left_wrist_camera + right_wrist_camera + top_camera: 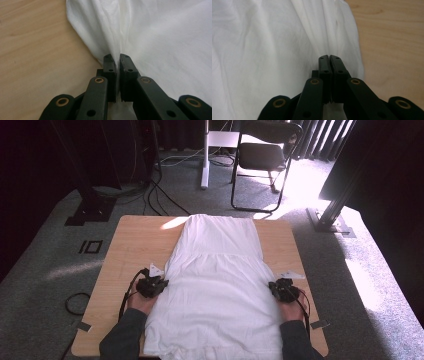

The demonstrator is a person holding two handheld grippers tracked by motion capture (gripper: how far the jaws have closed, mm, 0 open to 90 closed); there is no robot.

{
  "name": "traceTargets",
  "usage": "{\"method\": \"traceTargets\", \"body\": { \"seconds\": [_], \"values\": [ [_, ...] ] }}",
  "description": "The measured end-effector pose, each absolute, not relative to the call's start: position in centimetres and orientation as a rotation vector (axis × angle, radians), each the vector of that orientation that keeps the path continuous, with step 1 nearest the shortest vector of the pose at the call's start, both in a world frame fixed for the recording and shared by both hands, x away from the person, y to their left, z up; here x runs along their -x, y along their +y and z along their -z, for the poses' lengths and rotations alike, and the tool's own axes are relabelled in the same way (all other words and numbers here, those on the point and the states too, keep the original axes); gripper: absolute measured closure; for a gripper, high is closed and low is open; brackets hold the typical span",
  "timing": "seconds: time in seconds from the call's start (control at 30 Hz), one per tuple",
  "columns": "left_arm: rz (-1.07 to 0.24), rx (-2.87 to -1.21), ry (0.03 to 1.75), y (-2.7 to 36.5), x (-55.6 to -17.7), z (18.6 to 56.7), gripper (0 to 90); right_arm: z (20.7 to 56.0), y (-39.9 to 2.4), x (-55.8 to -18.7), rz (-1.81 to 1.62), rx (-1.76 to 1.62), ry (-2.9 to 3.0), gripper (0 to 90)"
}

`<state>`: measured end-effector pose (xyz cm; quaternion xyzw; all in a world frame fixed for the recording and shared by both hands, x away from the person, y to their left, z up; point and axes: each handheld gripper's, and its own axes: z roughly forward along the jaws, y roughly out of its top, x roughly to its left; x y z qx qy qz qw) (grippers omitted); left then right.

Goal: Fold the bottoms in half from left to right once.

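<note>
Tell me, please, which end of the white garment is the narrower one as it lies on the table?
The far end of the white garment, toward the chair, is narrower. The garment widens toward the person, where the left gripper and right gripper pinch its side edges.

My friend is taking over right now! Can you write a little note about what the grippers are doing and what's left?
Left hand-held gripper: shut on the left edge of the white dress.
Right hand-held gripper: shut on its right edge.
The dress lies flat along the wooden table, its near end at the person's side.
Done: both side edges are pinched.
Left: probably folding or moving the dress; no fold is made yet.
</note>
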<state>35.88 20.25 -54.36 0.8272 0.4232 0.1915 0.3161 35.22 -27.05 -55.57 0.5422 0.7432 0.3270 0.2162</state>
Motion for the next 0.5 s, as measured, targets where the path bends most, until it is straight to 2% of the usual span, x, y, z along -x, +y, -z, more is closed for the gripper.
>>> {"method": "traceTargets", "body": {
  "seconds": [0.2, 0.33, 0.5],
  "values": [
    [-0.5, -2.199, 1.076, 20.7, -32.5, 54.4, 85.8, 55.5, -27.0, -31.4, -0.884, -1.478, 2.097, 88.6],
    [-0.446, -2.185, 1.072, 21.6, -29.1, 54.5, 85.7, 55.6, -27.6, -27.3, -0.911, -1.482, 2.11, 88.5],
    [-0.391, -2.167, 1.075, 22.3, -26.6, 54.6, 85.8, 55.6, -28.4, -23.6, -0.893, -1.499, 2.115, 88.5]
  ]
}}
